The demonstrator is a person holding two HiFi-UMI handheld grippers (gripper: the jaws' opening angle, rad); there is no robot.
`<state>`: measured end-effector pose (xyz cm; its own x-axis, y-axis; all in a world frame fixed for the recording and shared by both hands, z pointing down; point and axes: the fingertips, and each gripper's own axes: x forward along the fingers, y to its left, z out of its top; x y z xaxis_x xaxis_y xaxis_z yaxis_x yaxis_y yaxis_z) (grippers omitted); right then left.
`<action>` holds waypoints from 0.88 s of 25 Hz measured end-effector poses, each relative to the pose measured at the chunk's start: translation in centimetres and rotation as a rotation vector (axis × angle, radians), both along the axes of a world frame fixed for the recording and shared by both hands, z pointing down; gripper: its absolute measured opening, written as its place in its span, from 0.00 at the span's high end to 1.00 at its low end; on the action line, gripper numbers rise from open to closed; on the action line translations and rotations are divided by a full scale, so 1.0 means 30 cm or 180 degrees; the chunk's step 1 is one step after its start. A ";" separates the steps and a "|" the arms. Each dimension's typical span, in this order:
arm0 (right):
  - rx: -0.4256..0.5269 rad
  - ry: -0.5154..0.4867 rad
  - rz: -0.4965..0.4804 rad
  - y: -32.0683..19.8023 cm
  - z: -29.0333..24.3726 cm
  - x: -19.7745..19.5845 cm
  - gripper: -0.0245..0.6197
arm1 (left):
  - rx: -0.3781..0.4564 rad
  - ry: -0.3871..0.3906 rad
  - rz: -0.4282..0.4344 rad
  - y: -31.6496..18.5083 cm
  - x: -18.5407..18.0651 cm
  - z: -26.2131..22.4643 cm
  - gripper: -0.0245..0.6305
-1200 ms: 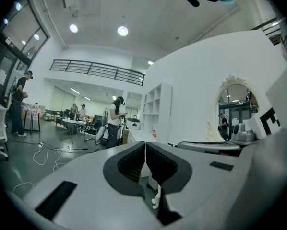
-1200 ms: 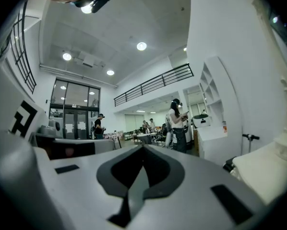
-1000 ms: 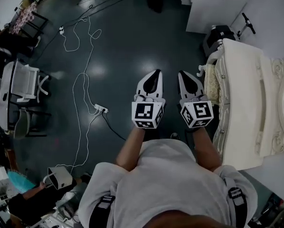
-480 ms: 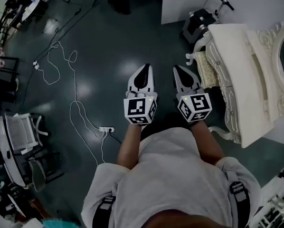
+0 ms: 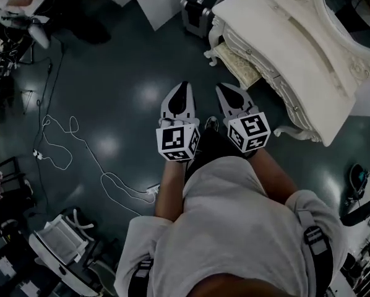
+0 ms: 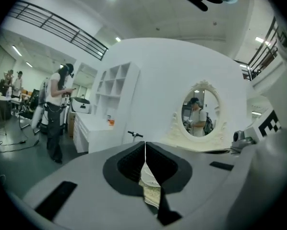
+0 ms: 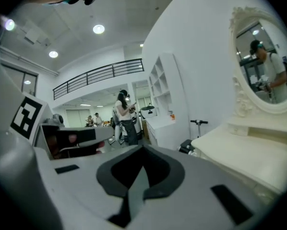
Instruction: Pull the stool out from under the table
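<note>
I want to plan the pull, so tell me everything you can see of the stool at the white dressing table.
The stool looks cream-white, with a carved, curled frame and a padded seat in textured yellowish fabric. It stands upright on the dark floor, one side tucked under the ornate dressing table, the other sticking out; its legs are mostly hidden. Nothing grips it: the left gripper and right gripper are shut, neither touching it.

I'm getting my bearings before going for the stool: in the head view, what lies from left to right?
white cable → left gripper → right gripper → dressing table
</note>
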<state>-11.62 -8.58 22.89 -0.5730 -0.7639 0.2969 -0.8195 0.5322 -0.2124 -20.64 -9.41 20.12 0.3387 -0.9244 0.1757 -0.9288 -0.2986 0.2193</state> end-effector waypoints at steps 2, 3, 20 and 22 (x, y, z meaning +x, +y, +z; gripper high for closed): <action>-0.0064 -0.0012 0.0138 -0.065 0.044 0.060 0.94 | -0.0047 -0.0067 0.0175 -0.081 0.059 0.019 0.95; -0.0085 -0.0022 0.0198 -0.096 0.061 0.086 0.94 | -0.0065 -0.0106 0.0261 -0.118 0.087 0.028 0.95; -0.0519 0.0266 0.1416 -0.343 0.341 0.309 0.94 | -0.0569 -0.0356 0.1657 -0.497 0.298 0.339 0.95; -0.0559 0.0360 0.1601 -0.338 0.365 0.291 0.94 | -0.0590 -0.0377 0.1835 -0.533 0.291 0.373 0.95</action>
